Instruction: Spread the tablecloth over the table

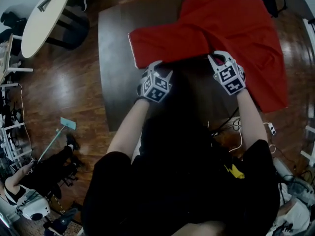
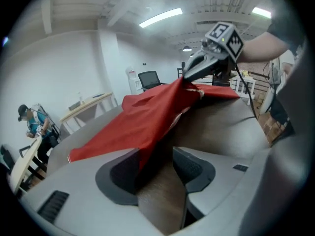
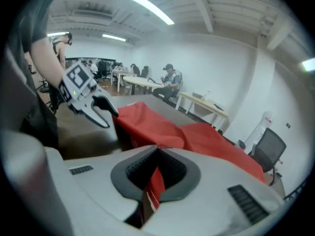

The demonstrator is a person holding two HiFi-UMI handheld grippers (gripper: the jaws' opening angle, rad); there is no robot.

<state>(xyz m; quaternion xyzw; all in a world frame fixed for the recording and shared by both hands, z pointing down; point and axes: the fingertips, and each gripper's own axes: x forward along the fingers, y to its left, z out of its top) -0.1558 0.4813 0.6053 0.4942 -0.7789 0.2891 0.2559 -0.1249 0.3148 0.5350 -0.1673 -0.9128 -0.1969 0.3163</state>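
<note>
A red tablecloth (image 1: pixel 221 28) lies partly folded over the far right part of the dark wooden table (image 1: pixel 113 58), with its right side hanging over the edge. My right gripper (image 1: pixel 219 58) is shut on the cloth's near hem, and a strip of red cloth (image 3: pixel 156 183) shows pinched between its pads. My left gripper (image 1: pixel 156 67) stands open at the cloth's near left corner. In the left gripper view the cloth's edge (image 2: pixel 142 122) reaches down beside the left pad, and the pads do not press on it. Bare table (image 2: pixel 221 127) shows between the jaws.
A white oval table (image 1: pixel 44 16) stands at the far left. A person (image 1: pixel 34 181) crouches on the floor at the lower left, by a long-handled tool (image 1: pixel 66 123). Cables and a power strip (image 1: pixel 269 128) lie on the floor at the right. An office chair (image 2: pixel 150 77) stands behind the table.
</note>
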